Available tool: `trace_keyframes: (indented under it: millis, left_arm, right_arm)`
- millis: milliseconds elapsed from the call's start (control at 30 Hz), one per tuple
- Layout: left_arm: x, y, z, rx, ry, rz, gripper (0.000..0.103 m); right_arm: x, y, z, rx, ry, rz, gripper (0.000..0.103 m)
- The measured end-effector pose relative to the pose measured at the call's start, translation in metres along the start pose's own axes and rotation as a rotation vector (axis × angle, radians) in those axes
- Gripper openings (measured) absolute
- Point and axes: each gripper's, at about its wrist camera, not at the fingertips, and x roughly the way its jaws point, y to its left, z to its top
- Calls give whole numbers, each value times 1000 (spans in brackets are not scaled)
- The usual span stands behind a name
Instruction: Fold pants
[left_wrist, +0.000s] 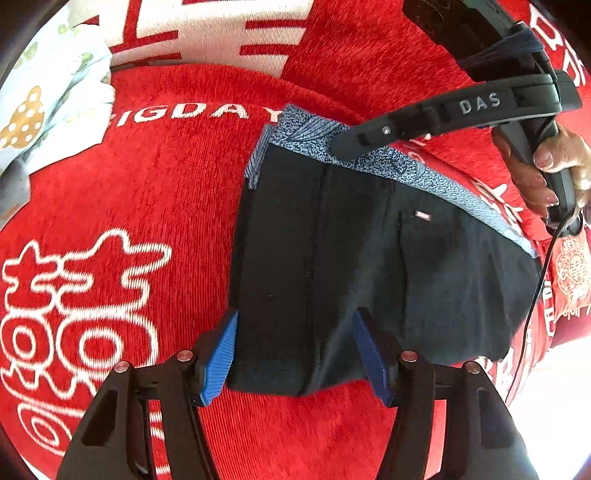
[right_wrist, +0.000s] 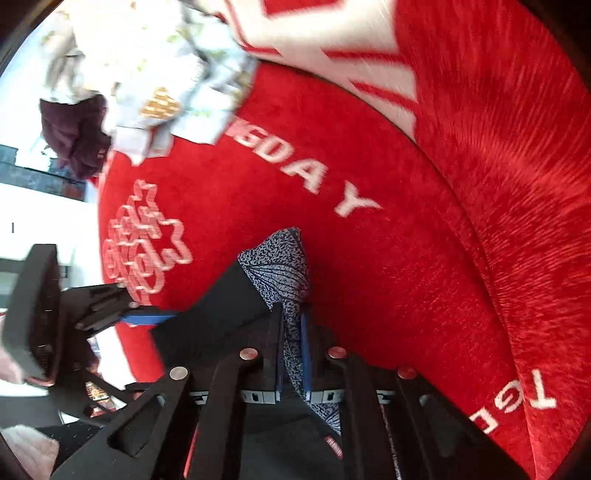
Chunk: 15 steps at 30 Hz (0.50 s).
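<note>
Dark pants (left_wrist: 332, 258) lie part-folded on a red blanket (left_wrist: 166, 206) with white lettering, blue patterned waistband (left_wrist: 406, 162) along the far edge.

Right gripper (right_wrist: 293, 350): jaws closed, clamped on the waistband near its corner; patterned cloth stands up between the blue pads (right_wrist: 306, 354).

Left gripper (left_wrist: 295, 350): jaws about half open, straddling the near edge of the pants, opposite the waistband. Pads (left_wrist: 221, 354) do not appear to press the cloth, so no grip yet.

A pale printed cloth (left_wrist: 55, 92) lies crumpled well beyond the waistband, off to one side.

Step in hand, by my reading: taking hold at both ends for a fold.

Next move calls for the left jaws to close on the near edge, then both ends lifted together and one carried over the other, edges kept aligned.
</note>
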Motion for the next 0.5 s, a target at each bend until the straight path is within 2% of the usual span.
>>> trace_keyframes:
  millis: [133,233,367,467,500]
  left_arm:
    - [-13,9,-13,-8,-4,19,63]
    - [-7,17,-18,-28,24,42,63]
    - [-6,23,-19,-39,28,113,63]
    - [-29,19,-5,-52,-40,129,63]
    - [-39,15,1,-40,-72,125,63]
  right_arm:
    - [0,10,9,-19,11,58,7]
    - [23,16,16,-24,25,0,7]
    - [44,6,16,9,40,-95,7]
    - [36,-4,16,104,6,-116,19]
    - [25,-3,14,124,-21,-124,19]
